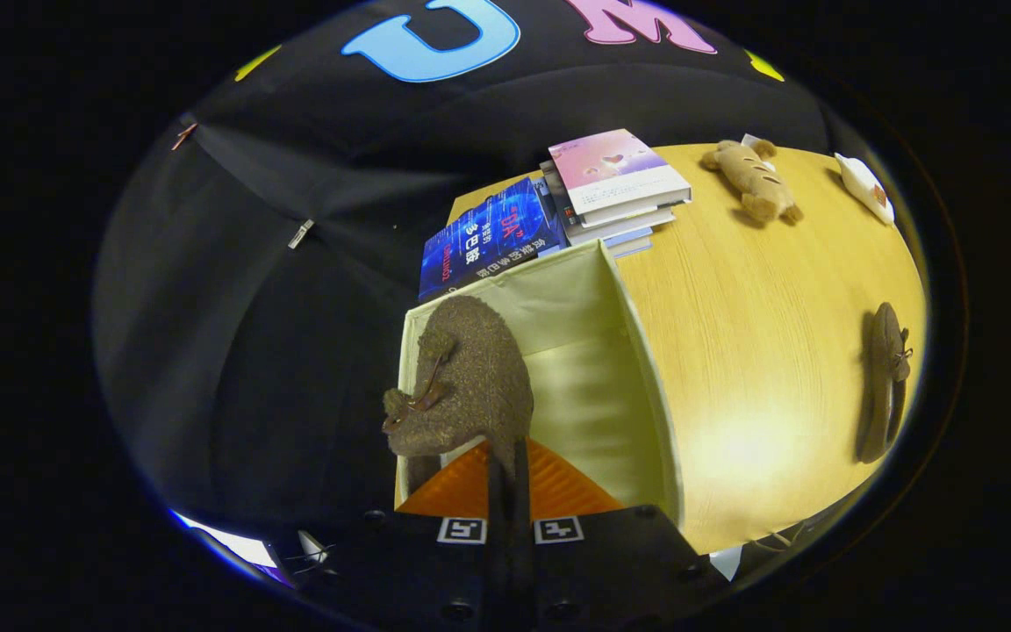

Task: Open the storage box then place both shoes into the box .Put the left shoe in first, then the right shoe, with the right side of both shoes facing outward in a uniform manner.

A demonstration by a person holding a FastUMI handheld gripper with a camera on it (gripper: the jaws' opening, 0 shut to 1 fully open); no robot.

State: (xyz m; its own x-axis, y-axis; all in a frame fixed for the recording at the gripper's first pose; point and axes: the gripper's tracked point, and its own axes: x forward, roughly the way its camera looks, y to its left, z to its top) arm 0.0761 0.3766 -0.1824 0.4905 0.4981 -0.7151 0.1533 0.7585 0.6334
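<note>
A brown suede shoe (466, 377) with a small bow hangs from my gripper (508, 456), whose fingers are shut on its rear edge. It hovers over the left part of the open cream fabric storage box (637, 369), just ahead of the fingers, toe pointing away. The box stands at the left side of the wooden table (760, 351), and what shows of its pale inside is bare. The second brown shoe (883, 382) lies on its side on the table, far to the right of the box.
Beyond the box lie a blue book (483, 239) and a stack of books with a pink cover (615, 180). A plush toy (751, 180) and a small white packet (864, 186) rest at the table's far end. Black cloth wall stands left of the box.
</note>
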